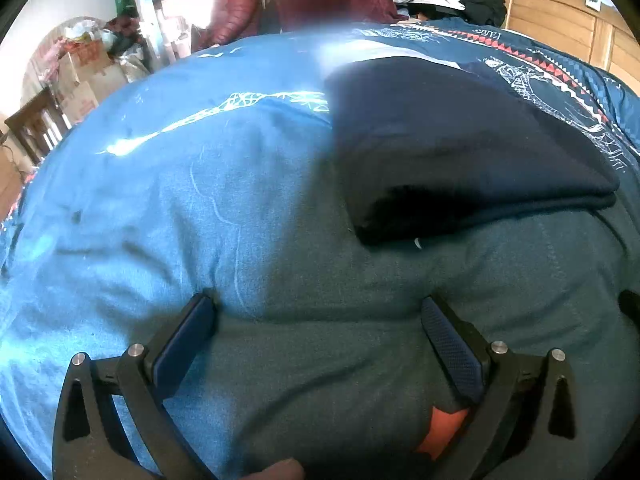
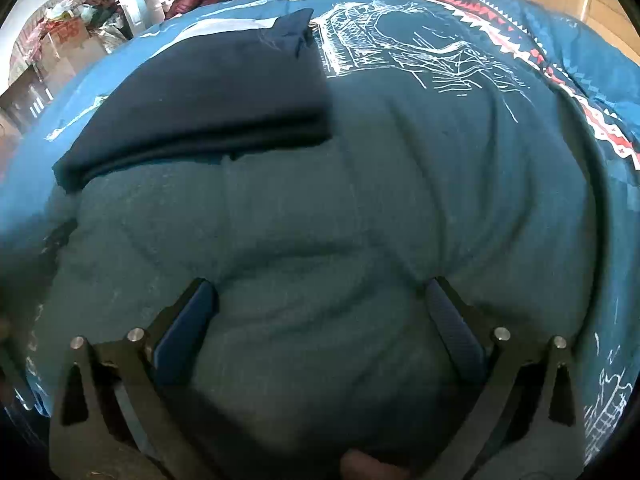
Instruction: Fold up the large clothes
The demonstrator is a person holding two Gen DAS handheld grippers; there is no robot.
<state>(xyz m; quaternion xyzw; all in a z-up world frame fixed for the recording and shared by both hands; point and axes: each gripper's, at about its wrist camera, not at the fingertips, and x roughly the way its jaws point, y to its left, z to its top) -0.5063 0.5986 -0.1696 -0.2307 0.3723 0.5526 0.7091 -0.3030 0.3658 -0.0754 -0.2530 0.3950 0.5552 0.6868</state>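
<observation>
While both claws gape wide, the folded navy garment (image 1: 460,152) lies ahead, apart.

Both grippers: black frames w/ silver screws, dark-blue textured fingers (image 1: 452,344) (image 2: 456,332).

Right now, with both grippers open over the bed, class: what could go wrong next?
1. The folded navy garment is nearly the bedspread's colour, so its edge is easy to misjudge.
2. The open left gripper and right gripper hang over bare bedspread and might pinch that instead.
</observation>
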